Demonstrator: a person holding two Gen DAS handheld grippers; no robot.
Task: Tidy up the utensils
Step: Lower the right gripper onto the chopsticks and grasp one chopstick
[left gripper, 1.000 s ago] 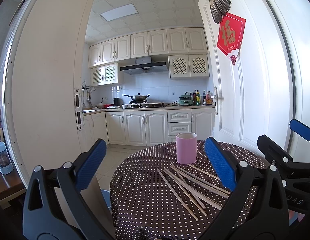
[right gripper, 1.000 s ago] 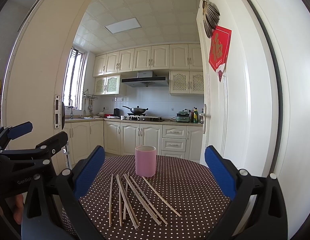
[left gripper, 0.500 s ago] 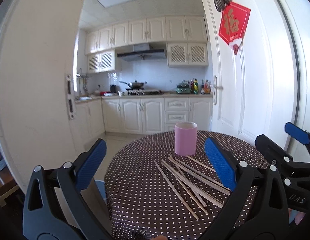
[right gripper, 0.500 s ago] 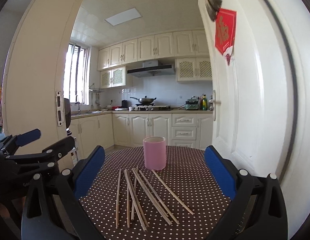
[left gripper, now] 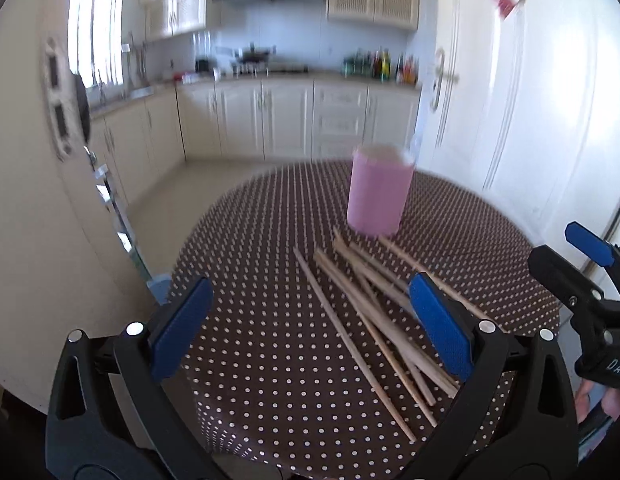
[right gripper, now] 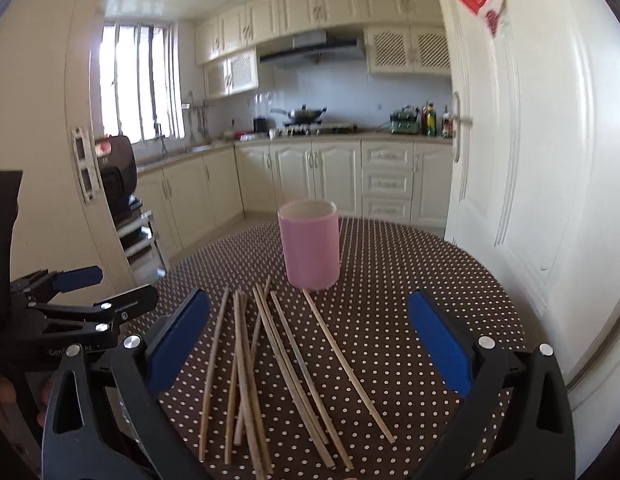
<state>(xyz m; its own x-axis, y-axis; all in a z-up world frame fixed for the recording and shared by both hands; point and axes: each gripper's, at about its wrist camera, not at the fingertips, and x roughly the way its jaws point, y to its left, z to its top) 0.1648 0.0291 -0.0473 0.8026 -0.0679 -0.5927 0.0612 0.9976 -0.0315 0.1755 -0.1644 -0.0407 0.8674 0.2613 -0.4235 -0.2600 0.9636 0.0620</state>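
Several bamboo chopsticks (right gripper: 270, 364) lie loose on a round table with a brown polka-dot cloth (right gripper: 409, 280); they also show in the left wrist view (left gripper: 373, 320). A pink cup (right gripper: 310, 248) stands upright just behind them, also in the left wrist view (left gripper: 377, 196). My left gripper (left gripper: 310, 328) is open and empty above the near table edge, left of the chopsticks. My right gripper (right gripper: 306, 336) is open and empty, above the chopsticks' near ends. Each gripper shows at the other view's edge.
A white door (right gripper: 529, 140) stands close on the right of the table. A white door frame (left gripper: 38, 200) is on the left. Kitchen cabinets (right gripper: 329, 176) and floor lie beyond the table's far edge.
Both grippers have tilted down and moved closer to the table; the chopsticks and cup now sit larger and more central. Both stay open and empty.
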